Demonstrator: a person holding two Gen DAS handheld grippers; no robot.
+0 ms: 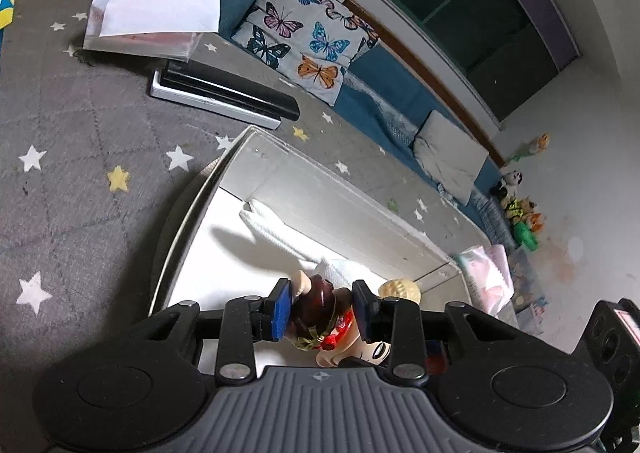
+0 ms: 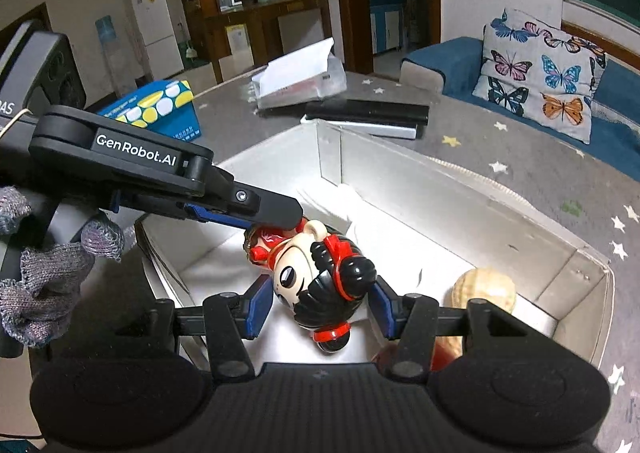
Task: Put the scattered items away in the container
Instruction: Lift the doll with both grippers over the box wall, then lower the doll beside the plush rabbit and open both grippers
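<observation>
A toy doll with black hair buns, red bands and a dark red body (image 2: 320,273) hangs tilted over the inside of an open white box (image 2: 440,173). My right gripper (image 2: 320,309) is shut on its head, one blue pad on each side. My left gripper (image 1: 321,307) is shut on the doll's dark red body (image 1: 320,293); in the right wrist view it reaches in from the left (image 2: 280,217). A folded white cloth (image 1: 272,225) and a beige ribbed shell-like thing (image 2: 484,289) lie in the box (image 1: 224,173).
The box stands on a grey star-patterned surface (image 1: 80,157). Behind it lie a black and a white flat case (image 1: 224,93) and a clear pack topped with white paper (image 1: 160,21). A blue-yellow carton (image 2: 160,109) sits far left, with a butterfly pillow (image 2: 540,73) on a blue sofa. A gloved hand (image 2: 44,285) holds the left gripper.
</observation>
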